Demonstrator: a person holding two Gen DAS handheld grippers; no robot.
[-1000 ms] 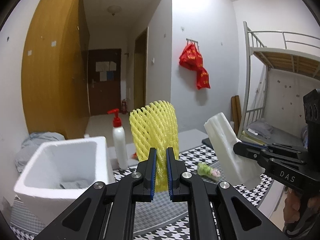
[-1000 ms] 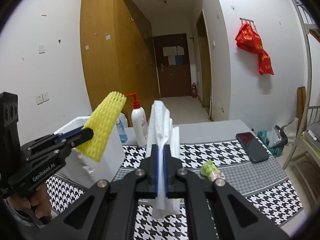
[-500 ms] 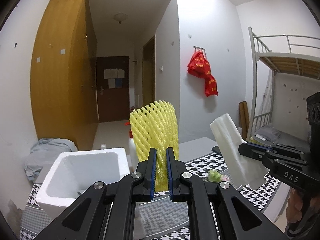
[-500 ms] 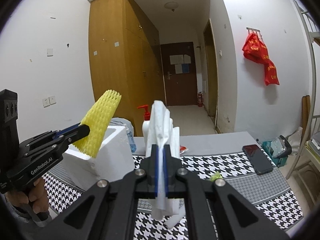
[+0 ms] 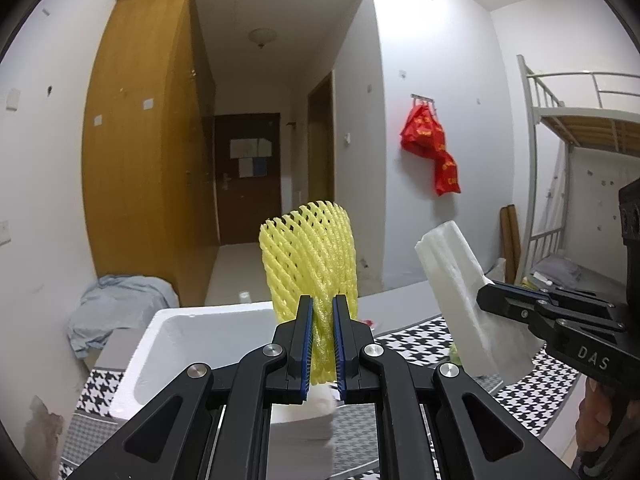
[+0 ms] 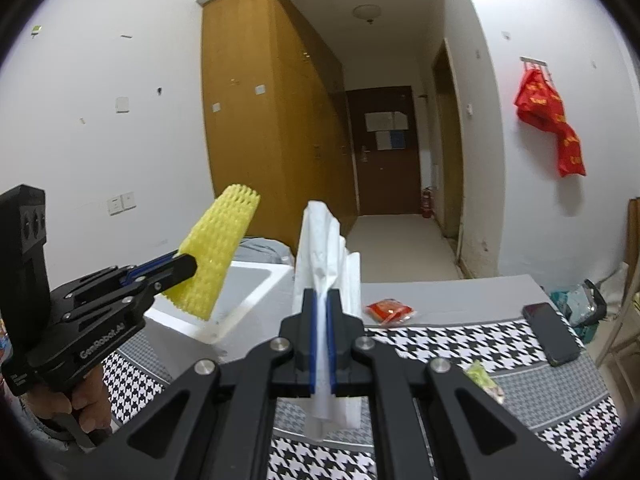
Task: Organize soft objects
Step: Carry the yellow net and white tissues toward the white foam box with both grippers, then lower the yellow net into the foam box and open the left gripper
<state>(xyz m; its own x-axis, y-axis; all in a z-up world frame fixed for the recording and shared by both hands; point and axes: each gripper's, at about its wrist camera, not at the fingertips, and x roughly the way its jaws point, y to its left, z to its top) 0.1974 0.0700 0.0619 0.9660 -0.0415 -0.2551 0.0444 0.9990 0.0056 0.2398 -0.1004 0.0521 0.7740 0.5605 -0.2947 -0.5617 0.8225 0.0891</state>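
I have both pieces in the air and neither is stowed, so I judge the sorting about midway: the picking up is done, the putting away is left. My left gripper (image 5: 320, 340) is clenched on the lower end of a yellow foam fruit net (image 5: 308, 260), which stands up out of the jaws. My right gripper (image 6: 319, 344) is clamped on a folded white foam sheet (image 6: 326, 264), upright too, with its lower edge hanging below the pads. In the right wrist view the net sits over the near edge of the white styrofoam box (image 6: 256, 292), so I take that box as the place both pieces belong.

The box stands open on the houndstooth tablecloth (image 6: 460, 344). From the left wrist view I see only its pale inner walls; the bottom is hidden behind my own fingers, so I cannot tell whether anything lies in it.

On the table there are a small green wrapped item (image 6: 482, 376), a red packet (image 6: 390, 310) and a black phone (image 6: 550, 332). The green piece may be soft and due for the box, though it is too small to say.
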